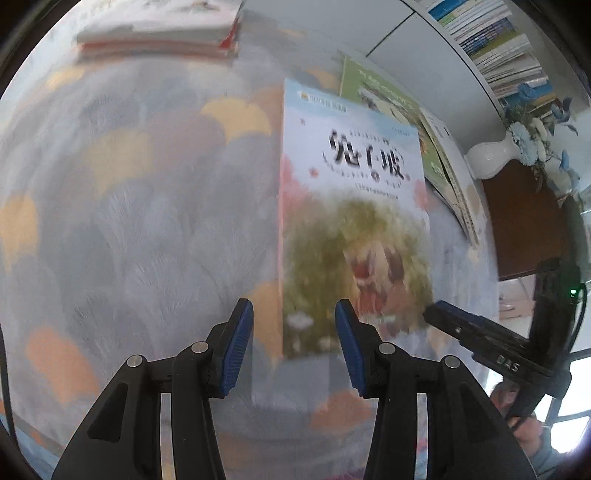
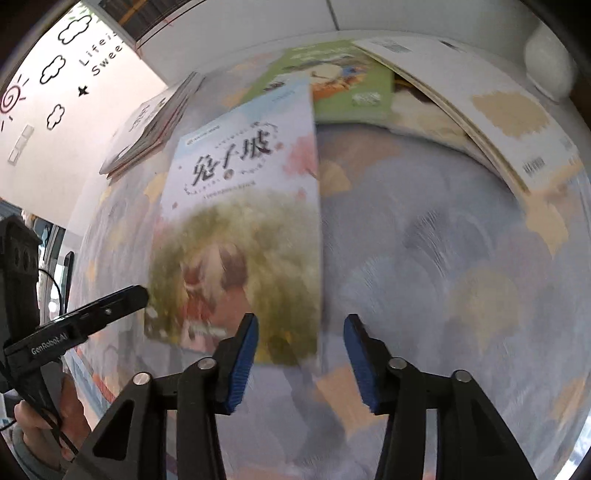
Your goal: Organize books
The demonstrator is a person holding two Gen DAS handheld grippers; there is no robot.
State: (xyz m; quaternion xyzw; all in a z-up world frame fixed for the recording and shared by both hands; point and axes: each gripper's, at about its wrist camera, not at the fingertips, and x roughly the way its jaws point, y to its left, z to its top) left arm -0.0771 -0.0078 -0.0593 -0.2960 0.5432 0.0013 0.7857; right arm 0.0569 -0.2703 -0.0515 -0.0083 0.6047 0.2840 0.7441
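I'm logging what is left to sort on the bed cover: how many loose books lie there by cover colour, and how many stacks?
Pale blue and pink cover, rabbit book: 1
Green cover book: 1
White and beige cover book: 1
Stack of books: 1, its book count unreadable
Total: 3 loose books and 1 stack

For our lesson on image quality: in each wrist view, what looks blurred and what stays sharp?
Left wrist view: the illustrated book and patterned tablecloth smear, while the left tool stays crisp. Right wrist view: the same book blurs, the right tool is sharp; fisheye bends the edges.
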